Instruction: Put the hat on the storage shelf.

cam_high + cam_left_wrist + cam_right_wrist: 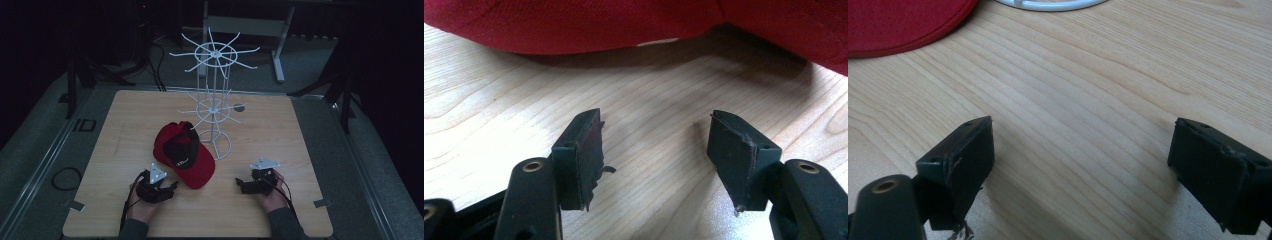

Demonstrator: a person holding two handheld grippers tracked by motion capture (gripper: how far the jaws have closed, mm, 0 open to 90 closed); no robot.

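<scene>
Left tool [172, 186] sits low on the near left part of the counter [270, 125], and in the left gripper view [656, 145] I see its jaws spread wide with only bare wood between the pads, so it holds nothing. My right tool [239, 184] rests at the near right, and in its own view [1080, 160] the jaws stand wide apart too, again over bare wood, gripping nothing.

I see the red cap [182, 152] lying near the middle of the counter, a little left of centre. Its long axis runs on a diagonal from the far left to the near right: the crown sits toward the far left with its dark inside and lining turned up, and the brim points toward the near right, toward me. The cap lies just beyond the left tool and slightly to its right, close but not touching; in the left gripper view the red fabric [574, 25] crosses the top edge, cut off there. From the right tool it is off to the left, well apart, and only a red edge [898, 25] shows in the upper left corner of that view.

A white wire rack [212, 100] stands just behind the cap; whether its ring base touches the cap I cannot tell in the dim high view
</scene>
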